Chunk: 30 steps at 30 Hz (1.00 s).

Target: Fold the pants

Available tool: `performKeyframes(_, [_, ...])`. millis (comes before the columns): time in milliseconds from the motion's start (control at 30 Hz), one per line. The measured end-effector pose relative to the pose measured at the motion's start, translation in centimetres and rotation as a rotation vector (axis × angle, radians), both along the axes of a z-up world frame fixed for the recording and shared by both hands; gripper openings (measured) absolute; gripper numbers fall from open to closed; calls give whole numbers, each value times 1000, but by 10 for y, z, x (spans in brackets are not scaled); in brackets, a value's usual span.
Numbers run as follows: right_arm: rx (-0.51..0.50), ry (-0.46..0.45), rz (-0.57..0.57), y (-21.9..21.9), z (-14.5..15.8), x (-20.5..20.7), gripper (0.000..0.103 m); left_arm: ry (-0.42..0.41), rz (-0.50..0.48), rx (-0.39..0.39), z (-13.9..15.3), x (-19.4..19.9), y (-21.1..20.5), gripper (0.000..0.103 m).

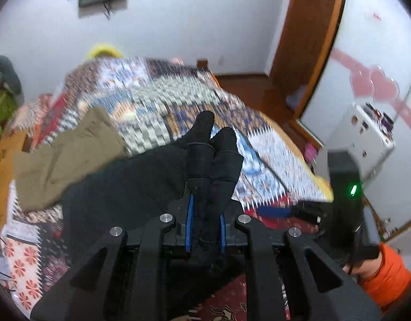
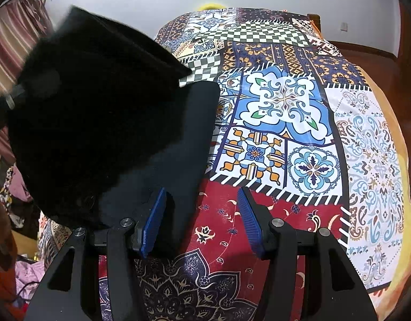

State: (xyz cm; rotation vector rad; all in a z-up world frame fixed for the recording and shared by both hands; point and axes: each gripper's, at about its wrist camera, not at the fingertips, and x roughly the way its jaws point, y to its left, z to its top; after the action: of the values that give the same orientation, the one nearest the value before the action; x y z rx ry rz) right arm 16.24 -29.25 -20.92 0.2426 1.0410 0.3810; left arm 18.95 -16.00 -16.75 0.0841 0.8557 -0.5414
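Left gripper (image 1: 205,203): fingers (image 1: 189,214) pinch a fold of the black pants (image 1: 119,187); the cloth bunches between the blue pads and pokes out past the tips in two dark lobes. From the grip the pants trail down and left over the bed (image 1: 272,160). The left view is smeared by motion blur, so the bedspread pattern reads as streaks. An olive garment (image 1: 68,155) lies on the bed left of the pants, its near edge under or against the black cloth; cannot tell which. Right gripper (image 2: 201,222): fingers (image 2: 248,222) spread, nothing between them, only the red patch of the patchwork bedspread (image 2: 285,123) showing in the gap. In the right view the pants (image 2: 162,155) lie flat on the bed just beside the left pad, one dark panel reaching up toward the checked patches; a raised, blurred black mass of the same cloth fills the upper left of that view. An orange sleeve (image 1: 387,272) and the body of the other gripper sit at the right edge of the left view. A white wall (image 1: 178,26) stands behind the bed.
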Motion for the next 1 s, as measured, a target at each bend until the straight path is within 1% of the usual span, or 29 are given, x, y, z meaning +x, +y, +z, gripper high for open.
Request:
performKeyframes(100, [1,0,-3,-1,1,0,51,85,-19,-13,-20,3,0,15])
performKeyframes(200, [-2,-2,-9,-4,4,-1,51,122,-27,5,-35,0,-2,15])
performKeyframes(267, [-6,-4,-15,-6,6,-3,51,140,-23,0,-42,-3,-1,15])
performKeyframes(367, [-15,-6,-28,-11,9,-5,51,130,-20,17,-43,-7,-5,17])
performKeyframes(433, [-20,-8,-39,-14,11,-7,51,127,-25,34,-40,-8,-7,22])
performKeyframes(500, [-23,-10,-50,-18,14,-10,51,126,-33,43,-35,-11,-10,35])
performKeyframes(533, [-24,-13,-55,-20,15,-11,51,124,-44,41,-31,-13,-12,38])
performKeyframes(567, [-25,-17,-59,-21,17,-13,51,110,-55,34,-27,-16,-12,43])
performKeyframes(667, [-30,-28,-67,-24,22,-16,51,27,-55,29,-6,-25,-11,44])
performKeyframes(733, [-34,-34,-69,-25,25,-17,51,-16,-30,24,8,-26,-4,46])
performKeyframes(800, [-37,-48,-71,-25,30,-19,51,-61,10,26,22,-21,11,54])
performKeyframes(833, [-38,-54,-72,-25,32,-20,51,-77,23,33,26,-18,16,57])
performKeyframes(867, [-37,-65,-71,-25,36,-21,51,-107,53,58,30,-14,26,62])
performKeyframes(933, [-38,-89,-70,-22,43,-23,51,-141,112,108,35,-2,46,63])
performKeyframes(967, [-36,-103,-69,-21,47,-23,51,-143,130,119,36,3,54,64])
performKeyframes(1000, [-33,-113,-67,-20,50,-23,51,-140,152,132,35,12,65,68])
